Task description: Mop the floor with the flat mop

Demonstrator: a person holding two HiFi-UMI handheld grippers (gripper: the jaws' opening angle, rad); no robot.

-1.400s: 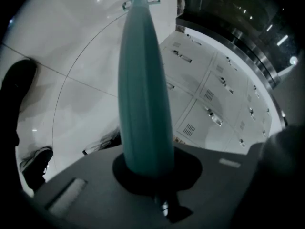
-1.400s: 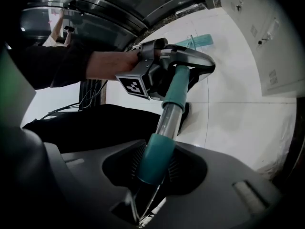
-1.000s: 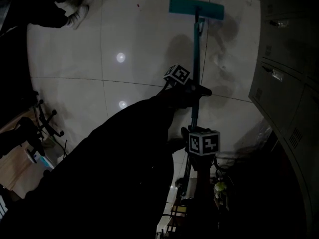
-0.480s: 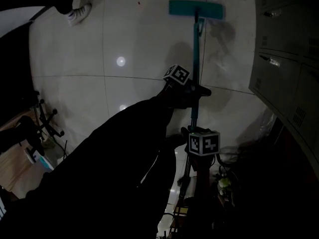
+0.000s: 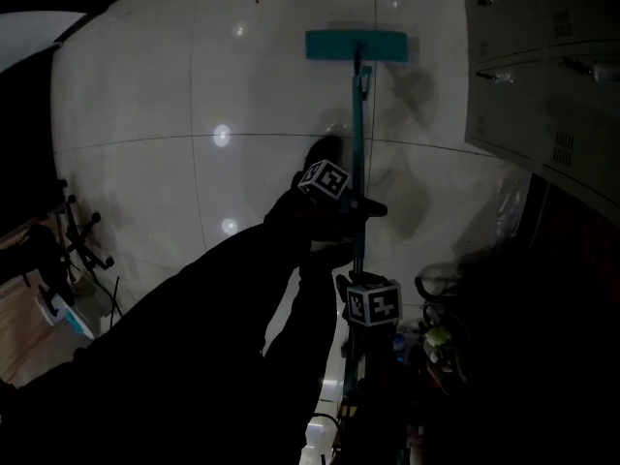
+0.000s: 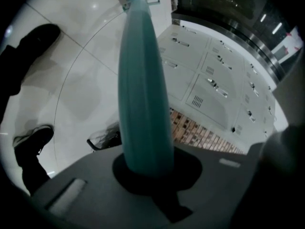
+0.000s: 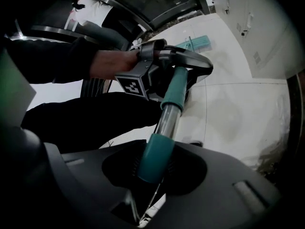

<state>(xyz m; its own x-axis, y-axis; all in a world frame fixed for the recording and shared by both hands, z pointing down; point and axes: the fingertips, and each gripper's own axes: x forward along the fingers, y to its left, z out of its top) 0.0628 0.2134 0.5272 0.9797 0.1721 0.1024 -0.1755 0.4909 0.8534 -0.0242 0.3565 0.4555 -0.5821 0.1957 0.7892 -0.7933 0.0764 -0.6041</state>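
Left gripper (image 6: pixel 145 168), right gripper (image 7: pixel 155 163) still clamp flat mop (image 5: pixel 356 134); mop head (image 5: pixel 356 45) shifted left.

No words, numbers or brand names can be read; the upper marker cube (image 5: pixel 325 178) and lower marker cube (image 5: pixel 374 301) carry only black-and-white square patterns.

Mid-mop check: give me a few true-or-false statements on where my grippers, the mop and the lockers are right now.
1. The left gripper and right gripper both have their jaws shut on the mop handle. True.
2. The right gripper holds nearer the mop head than the left gripper. False: the left gripper holds nearer it.
3. The lockers stand left of the mop head. False: in the head view they stand to its right.
4. The mop head is teal. True.
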